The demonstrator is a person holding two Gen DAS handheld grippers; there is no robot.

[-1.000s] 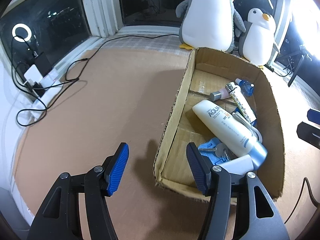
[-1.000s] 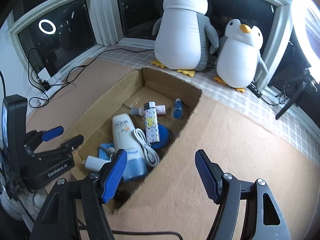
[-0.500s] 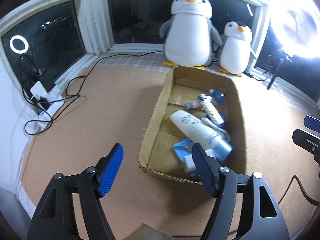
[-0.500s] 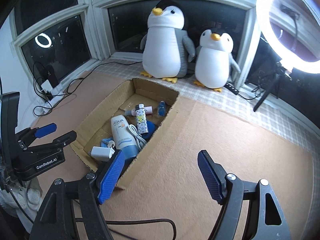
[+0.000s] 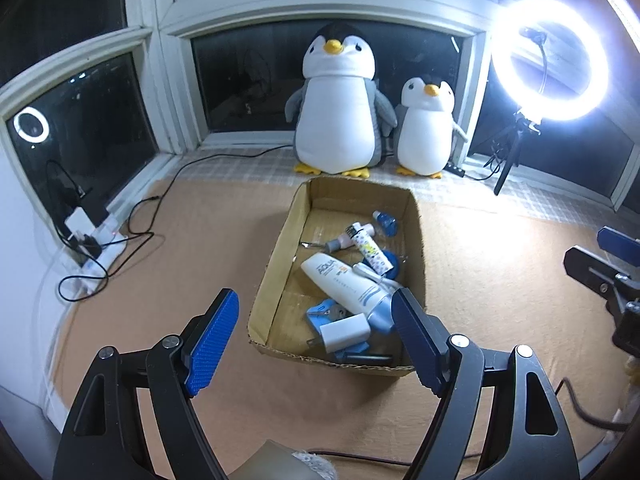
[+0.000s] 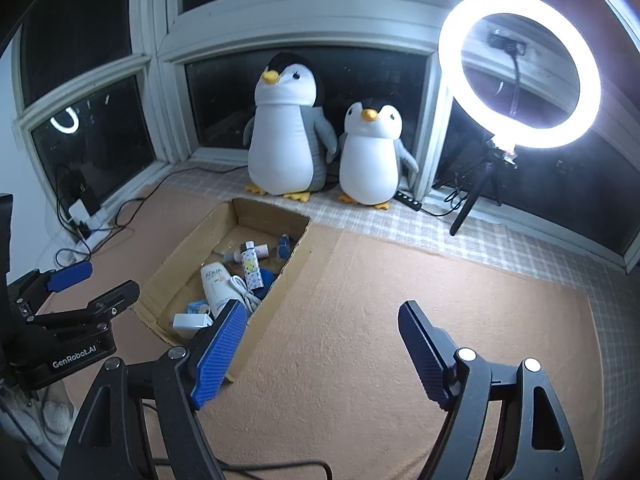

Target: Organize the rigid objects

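Note:
An open cardboard box (image 5: 276,256) lies on the tan carpet and also shows in the right wrist view (image 6: 188,248). Inside it lie a white AQUA tube (image 5: 340,280), a white charger plug (image 5: 344,330), a patterned stick (image 5: 370,250), a white cable (image 5: 370,274), a small blue bottle (image 5: 386,222) and keys (image 5: 332,313). My left gripper (image 5: 314,312) hovers above the box's near end. Its jaws are opening with nothing between them. My right gripper (image 6: 322,316) hangs over bare carpet right of the box, jaws opening and empty.
Two plush penguins (image 5: 340,112) stand on the checked sill behind the box. A lit ring light on a tripod (image 6: 520,68) is at the back right. Cables and a power strip (image 5: 92,236) lie at the left wall. A dark cable (image 6: 260,468) crosses the near carpet.
Both grippers have risen and drawn back from the box, which now looks smaller and farther. Both pairs of jaws stand wider. More of the windows and the ring light shows.

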